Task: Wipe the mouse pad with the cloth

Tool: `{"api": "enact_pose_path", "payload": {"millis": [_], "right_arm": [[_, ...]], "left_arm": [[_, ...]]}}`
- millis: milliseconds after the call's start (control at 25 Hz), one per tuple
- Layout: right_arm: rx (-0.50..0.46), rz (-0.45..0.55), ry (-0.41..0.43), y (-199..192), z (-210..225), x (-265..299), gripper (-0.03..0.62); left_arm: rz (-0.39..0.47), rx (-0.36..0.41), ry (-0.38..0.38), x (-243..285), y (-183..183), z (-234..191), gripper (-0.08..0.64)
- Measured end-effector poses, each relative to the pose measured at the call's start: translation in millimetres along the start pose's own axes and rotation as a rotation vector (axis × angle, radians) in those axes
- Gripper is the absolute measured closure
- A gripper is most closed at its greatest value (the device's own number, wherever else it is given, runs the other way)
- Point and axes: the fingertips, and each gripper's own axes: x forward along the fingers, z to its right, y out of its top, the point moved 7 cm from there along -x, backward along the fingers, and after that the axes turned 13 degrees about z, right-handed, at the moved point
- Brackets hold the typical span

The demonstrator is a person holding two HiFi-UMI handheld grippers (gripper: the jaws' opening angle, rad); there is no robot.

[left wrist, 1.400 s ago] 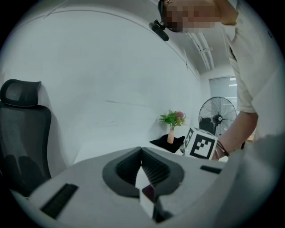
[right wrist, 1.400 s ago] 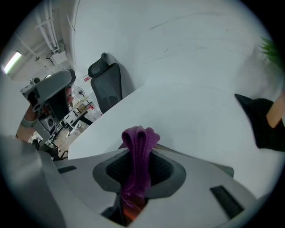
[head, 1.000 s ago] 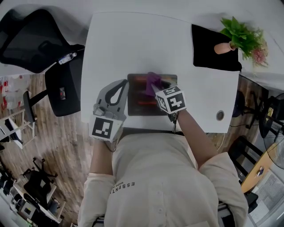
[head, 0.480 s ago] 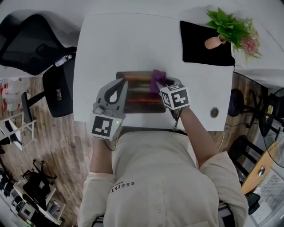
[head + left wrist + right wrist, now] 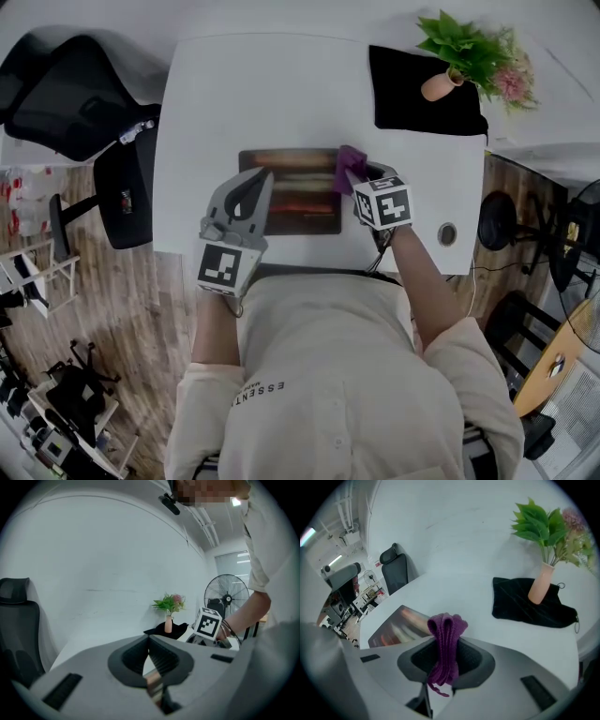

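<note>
Purple cloth (image 5: 446, 634) sits clamped in our right gripper (image 5: 359, 180) at the right edge of the mouse pad (image 5: 298, 195); the pad's length runs leftward toward our left gripper (image 5: 249, 187), seemingly closed, resting there.

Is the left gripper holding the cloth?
No, the purple cloth is clamped in the right gripper; the left gripper holds no cloth.

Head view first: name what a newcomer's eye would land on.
The purple cloth stands out, pinched in the right gripper at the right edge of the dark mouse pad on the white table. The left gripper, jaws together, sits over the pad's left end. At the table's far right corner a green plant in a pink vase stands on a black cloth.
</note>
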Motion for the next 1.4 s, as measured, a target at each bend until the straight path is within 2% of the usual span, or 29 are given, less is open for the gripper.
{"api": "enact_pose_path", "payload": {"millis": [160,400,600,800,1120,1400], "right_arm": [[0.001,0.075,0.001,15,-10,-16,0.492],[0.022,0.097,0.084,30,-60,-14,0.492],[0.019,0.054,0.177,32,-117,7,0.492],[-0.018,0.002,0.229,28,-172,32,0.492],[-0.035,-0.037,0.251,24,-220,66,0.492],[-0.088,-0.081,0.194,16,-220,76,0.492]], "left_arm": [[0.008,0.001,0.005,-8,9,-5,0.558],[0.027,0.042,-0.005,-32,14,-32,0.558],[0.013,0.054,0.004,-61,14,-64,0.558],[-0.001,0.041,0.030,-94,8,-97,0.558],[-0.042,0.002,0.050,-127,-8,-124,0.558],[-0.048,0.001,0.037,-131,-13,-128,0.558]]}}
